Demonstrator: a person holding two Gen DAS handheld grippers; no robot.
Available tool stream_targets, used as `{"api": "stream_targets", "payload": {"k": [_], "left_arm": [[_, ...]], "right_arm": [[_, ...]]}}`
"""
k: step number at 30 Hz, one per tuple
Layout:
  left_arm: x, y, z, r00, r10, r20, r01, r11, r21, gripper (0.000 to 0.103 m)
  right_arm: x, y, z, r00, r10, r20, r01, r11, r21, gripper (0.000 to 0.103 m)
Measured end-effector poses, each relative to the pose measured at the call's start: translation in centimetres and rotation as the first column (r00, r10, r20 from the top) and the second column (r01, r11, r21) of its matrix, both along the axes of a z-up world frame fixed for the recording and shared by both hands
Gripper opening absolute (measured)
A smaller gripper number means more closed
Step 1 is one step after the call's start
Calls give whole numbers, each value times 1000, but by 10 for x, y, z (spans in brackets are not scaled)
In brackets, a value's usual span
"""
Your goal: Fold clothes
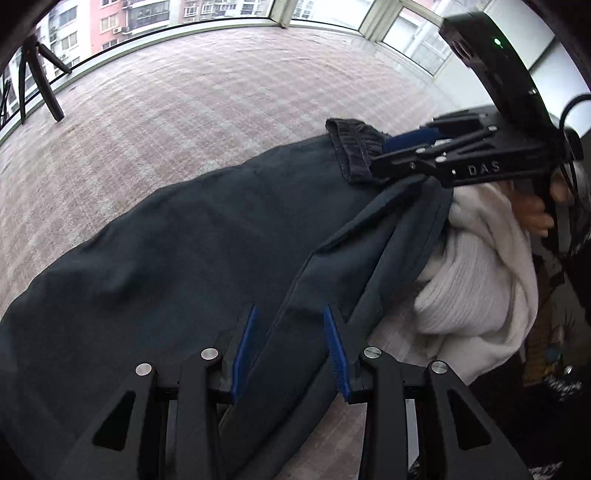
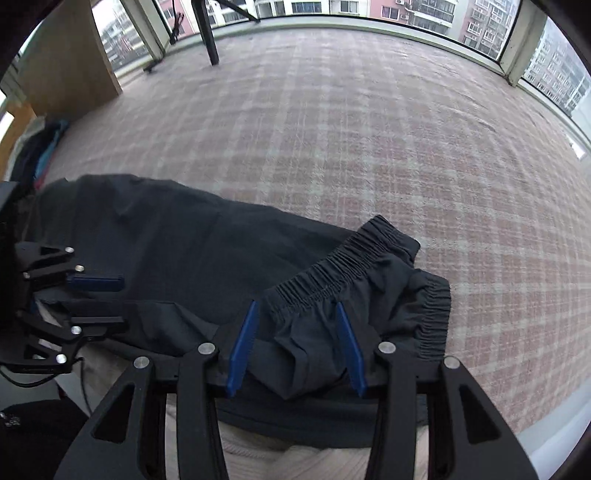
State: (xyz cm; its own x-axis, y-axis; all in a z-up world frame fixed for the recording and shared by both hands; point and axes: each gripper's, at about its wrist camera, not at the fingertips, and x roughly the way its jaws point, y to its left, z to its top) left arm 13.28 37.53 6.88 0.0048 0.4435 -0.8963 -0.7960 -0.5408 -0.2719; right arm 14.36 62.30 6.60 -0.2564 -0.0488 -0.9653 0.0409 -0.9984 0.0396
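Dark navy trousers [image 1: 192, 236] lie across a pink plaid surface [image 1: 207, 96]. My left gripper [image 1: 291, 314] is open, its blue pads either side of a fold of trouser leg fabric near the front edge. My right gripper [image 2: 297, 314] is open around the elastic waistband [image 2: 343, 258], which is bunched between its pads. In the left wrist view the right gripper [image 1: 417, 138] sits at the waistband [image 1: 354, 144] on the right. In the right wrist view the left gripper [image 2: 99, 299] is at the far left over the trousers [image 2: 166, 229].
A white knitted garment [image 1: 476, 266] lies at the right, beside the trousers. The plaid surface [image 2: 369, 129] stretches back to a windowed wall. A black stand leg [image 2: 207, 33] and a wooden panel [image 2: 62, 62] stand at the back left. More clothes [image 2: 40, 155] are piled at the left.
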Motion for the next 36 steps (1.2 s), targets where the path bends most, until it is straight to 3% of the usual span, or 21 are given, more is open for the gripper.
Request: {"api": "stream_targets", "payload": {"k": [3, 4, 5, 6, 7, 9, 11, 13, 15, 17, 18, 21, 23, 26, 29, 30, 32, 34, 36], "left_arm": [[6, -7, -7, 999, -41, -12, 40, 999, -33, 36], [8, -10, -9, 999, -51, 3, 51, 998, -29, 36], [10, -12, -11, 998, -61, 18, 61, 998, -26, 35], [12, -15, -12, 997, -69, 29, 70, 997, -21, 31], [15, -17, -12, 997, -77, 33, 77, 997, -11, 15], [23, -22, -6, 996, -94, 9, 94, 996, 6, 0], [28, -28, 6, 994, -92, -62, 93, 996, 14, 0], [25, -37, 22, 993, -75, -91, 79, 996, 44, 0], [25, -46, 40, 989, -64, -132, 73, 995, 66, 0], [26, -53, 57, 983, -63, -171, 78, 994, 81, 0], [29, -53, 61, 981, -78, -175, 93, 992, 81, 0], [37, -42, 49, 980, -129, -154, 139, 989, 56, 0], [45, -36, 38, 977, -160, -139, 166, 986, 29, 0], [56, -27, 21, 972, -206, -115, 207, 978, -10, 0], [54, -24, 16, 976, -195, -97, 196, 981, -6, 0], [51, -23, 16, 978, -186, -91, 187, 982, -2, 0], [48, -22, 16, 982, -170, -80, 171, 985, 5, 0], [48, -19, 13, 983, -167, -76, 168, 986, 3, 0], [49, -17, 10, 984, -164, -71, 164, 986, 1, 0]], "right_arm": [[9, 8, -7, 999, -47, 24, 45, 997, 61, 39], [13, 13, -9, 997, -72, 29, 70, 996, 61, 32], [19, 23, -9, 992, -122, 27, 122, 993, 10, 17], [26, 35, -8, 984, -179, 21, 180, 983, -45, 11], [34, 46, -7, 971, -240, 6, 239, 966, -102, 10], [48, 63, -6, 937, -348, -15, 334, 910, -247, 8], [59, 76, -7, 895, -446, -18, 402, 822, -403, 8], [71, 90, -8, 842, -539, -4, 449, 706, -548, 7], [83, 103, -9, 782, -623, 27, 473, 565, -676, 7], [92, 110, -17, 725, -682, 102, 478, 391, -787, 7], [95, 111, -21, 706, -694, 138, 489, 338, -804, 8], [104, 116, -21, 709, -692, 139, 610, 503, -612, 9], [107, 112, -2, 726, -686, 48, 636, 644, -425, 14], [95, 96, 23, 795, -606, -25, 545, 731, -411, 31], [72, 57, 41, 879, -461, -118, 397, 847, -354, 38], [65, 43, 44, 902, -407, -142, 346, 881, -324, 46], [54, 10, 36, 944, -286, -162, 248, 943, -220, 49], [44, -24, 28, 973, -160, -167, 142, 983, -114, 49], [30, -51, 18, 985, -60, -162, 58, 998, -15, 50]]}}
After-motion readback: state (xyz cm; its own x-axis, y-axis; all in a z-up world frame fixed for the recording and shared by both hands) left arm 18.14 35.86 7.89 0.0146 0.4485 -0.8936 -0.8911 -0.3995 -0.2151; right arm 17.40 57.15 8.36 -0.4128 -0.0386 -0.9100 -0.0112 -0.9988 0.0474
